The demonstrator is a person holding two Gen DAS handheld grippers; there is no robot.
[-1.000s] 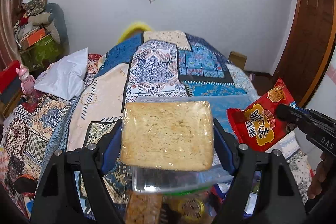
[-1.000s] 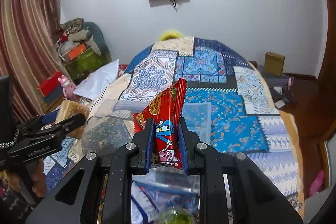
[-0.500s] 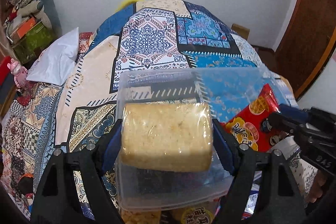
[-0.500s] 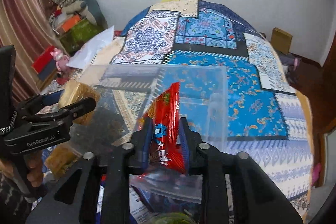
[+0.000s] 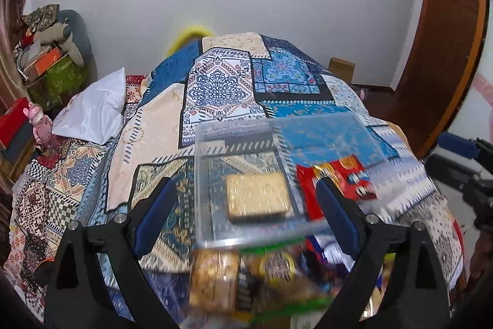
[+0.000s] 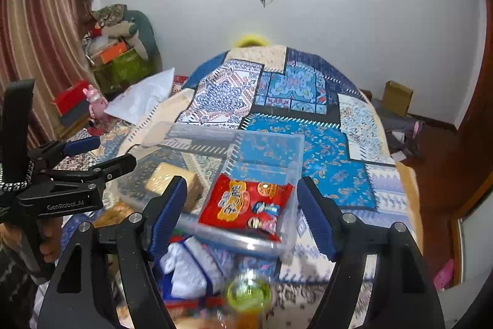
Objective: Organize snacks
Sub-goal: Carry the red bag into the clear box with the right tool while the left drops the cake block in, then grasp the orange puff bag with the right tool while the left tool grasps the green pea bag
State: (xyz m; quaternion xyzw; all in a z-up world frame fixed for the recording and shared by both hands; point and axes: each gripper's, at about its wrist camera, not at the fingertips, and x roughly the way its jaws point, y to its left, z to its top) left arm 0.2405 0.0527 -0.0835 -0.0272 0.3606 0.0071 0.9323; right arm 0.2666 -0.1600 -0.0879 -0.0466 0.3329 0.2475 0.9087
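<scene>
A clear plastic bin [image 5: 215, 141] stands on the patterned bedspread; it also shows in the right wrist view [image 6: 197, 131]. A wrapped tan cracker block [image 5: 257, 196] lies flat inside it on the left, also seen in the right wrist view [image 6: 168, 179]. A red snack packet [image 6: 246, 202] lies inside on the right, also in the left wrist view [image 5: 342, 181]. My left gripper [image 5: 246, 215] is open and empty above the bin's near edge. My right gripper [image 6: 242, 215] is open and empty above the red packet.
Several loose snacks lie in a blurred pile before the bin: a tan packet [image 5: 214, 279], a green-lidded jar [image 6: 248, 293], a white and blue pack [image 6: 188, 270]. A white pillow [image 5: 92, 110] lies at the left. The bedspread [image 6: 332, 150] stretches behind the bin.
Both grippers opened. The cracker block left my left gripper and the red packet left my right gripper; both now lie in the bin. Both grippers pulled back and up.
</scene>
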